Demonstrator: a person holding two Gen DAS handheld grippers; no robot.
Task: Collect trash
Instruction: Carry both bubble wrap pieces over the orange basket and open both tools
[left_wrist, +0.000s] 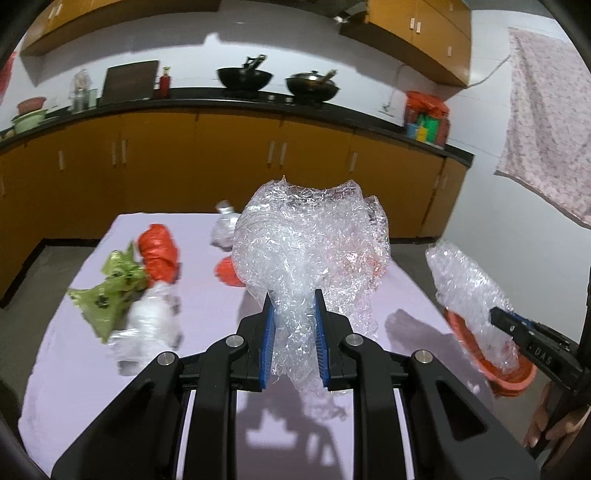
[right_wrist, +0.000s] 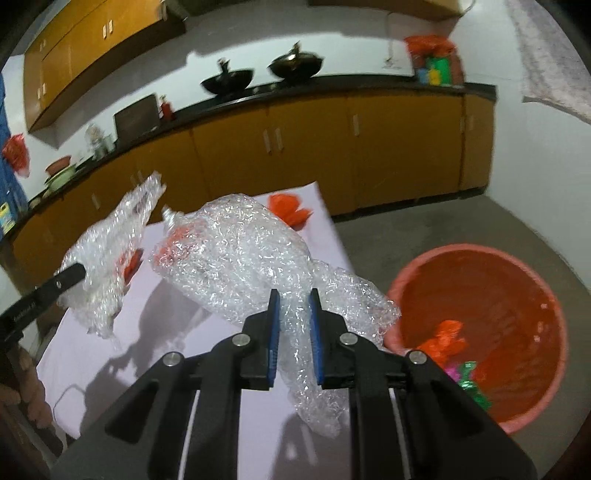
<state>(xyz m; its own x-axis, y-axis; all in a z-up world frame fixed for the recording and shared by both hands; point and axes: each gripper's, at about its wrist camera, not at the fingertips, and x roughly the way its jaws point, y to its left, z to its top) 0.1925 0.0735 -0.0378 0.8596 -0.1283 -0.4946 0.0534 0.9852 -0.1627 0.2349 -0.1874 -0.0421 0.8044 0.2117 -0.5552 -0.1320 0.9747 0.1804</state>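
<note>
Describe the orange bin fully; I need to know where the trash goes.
The bin is a round, open-topped orange tub, plastic by its look, with a paler rolled rim. It stands upright on the grey floor beside the table's right edge. Inside lie a crumpled orange scrap and green and pink wrappers; the rest of its bottom is bare. No gripper touches it. The clear plastic wad in the right gripper overlaps its near rim in view; contact is unclear.

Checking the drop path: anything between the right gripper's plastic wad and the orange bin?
Nothing visible. The right gripper is shut on the clear plastic wad above the table edge, and the orange bin stands open on the floor just to its right, with only a few scraps at its bottom.
</note>
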